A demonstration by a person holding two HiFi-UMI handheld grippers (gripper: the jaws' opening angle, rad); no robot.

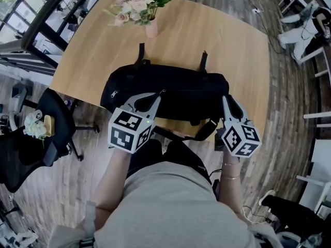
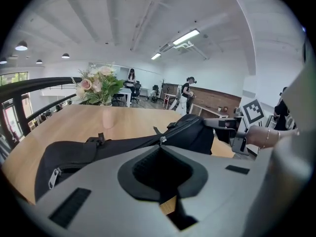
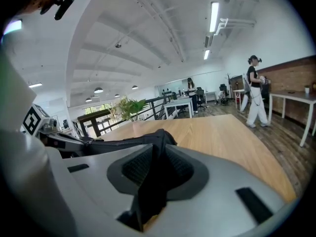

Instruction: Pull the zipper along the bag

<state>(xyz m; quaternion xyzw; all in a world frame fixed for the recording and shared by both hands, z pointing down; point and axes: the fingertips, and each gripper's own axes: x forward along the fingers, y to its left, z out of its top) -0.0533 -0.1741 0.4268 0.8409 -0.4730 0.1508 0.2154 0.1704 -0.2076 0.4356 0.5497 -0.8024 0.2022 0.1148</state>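
Note:
A black bag [image 1: 170,89] lies lengthwise along the near edge of the wooden table [image 1: 227,40]. My left gripper [image 1: 159,94] is at the bag's top seam, shut on the small metal zipper pull [image 2: 161,141], which shows right at the jaw tips. At the bag's right end my right gripper [image 1: 225,98] is shut on a fold of black fabric [image 3: 158,139] that runs up between its pads. The zipper line runs on from the pull towards the right gripper [image 2: 217,124]. A second metal pull [image 2: 53,177] hangs at the bag's left end.
A pink vase of flowers [image 1: 142,6] stands at the table's far edge behind the bag. A black office chair [image 1: 51,123] is on the floor to the left. People [image 3: 254,90] stand among desks in the background.

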